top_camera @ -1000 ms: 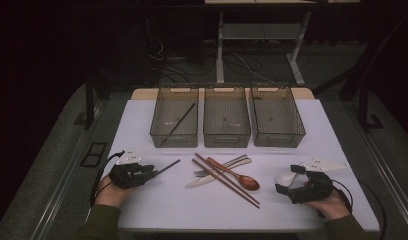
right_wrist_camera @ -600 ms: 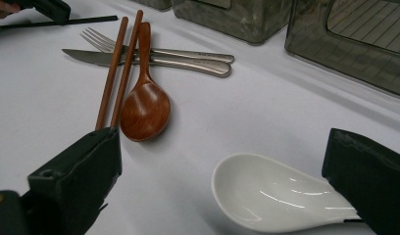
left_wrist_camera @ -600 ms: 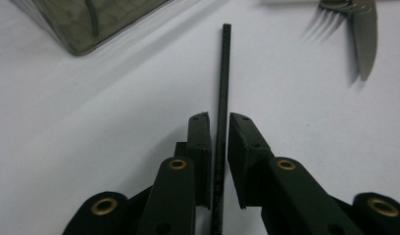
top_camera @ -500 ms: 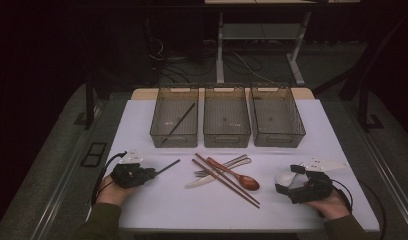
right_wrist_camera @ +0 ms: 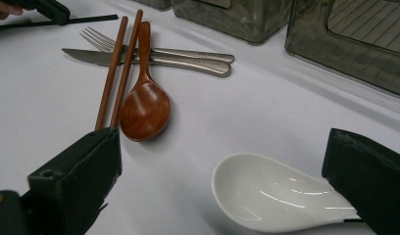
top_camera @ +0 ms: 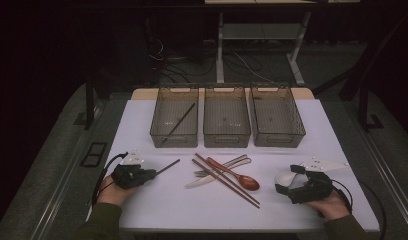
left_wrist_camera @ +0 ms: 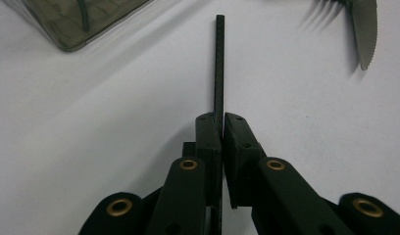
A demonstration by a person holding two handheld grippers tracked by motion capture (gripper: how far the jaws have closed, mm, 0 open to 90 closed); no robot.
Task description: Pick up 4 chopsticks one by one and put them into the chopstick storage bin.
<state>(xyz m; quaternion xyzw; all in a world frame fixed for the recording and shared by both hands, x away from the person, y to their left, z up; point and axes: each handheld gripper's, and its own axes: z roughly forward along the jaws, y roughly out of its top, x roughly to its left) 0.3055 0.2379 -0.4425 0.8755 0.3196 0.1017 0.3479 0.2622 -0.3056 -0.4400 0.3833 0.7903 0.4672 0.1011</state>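
Observation:
A black chopstick [top_camera: 168, 167] lies on the white table [top_camera: 142, 125] at the left. My left gripper [top_camera: 151, 174] holds its near end; its jaws have just been closing. In the left gripper view the pads [left_wrist_camera: 208, 134] press on the black chopstick [left_wrist_camera: 219, 63], which runs straight ahead from my left gripper [left_wrist_camera: 222, 117]. At the right my right gripper [top_camera: 286, 180] rests on the table, open, with a white ceramic spoon [top_camera: 283, 177] between its jaws. In the right gripper view the white spoon [right_wrist_camera: 271, 191] lies inside my right gripper [right_wrist_camera: 222, 147], touching neither jaw.
A wooden spoon [top_camera: 244, 181], a pair of wooden chopsticks [top_camera: 227, 182], a fork [top_camera: 227, 164] and a knife [top_camera: 202, 181] lie crossed mid-table. Behind them stand three smoky bins; the left bin [top_camera: 173, 140] holds another black chopstick [top_camera: 179, 122]. The table edge is close behind both hands.
The left gripper's jaws look narrower around the black chopstick's end than before. Both hands have stayed about where they were, and the cutlery has not moved.

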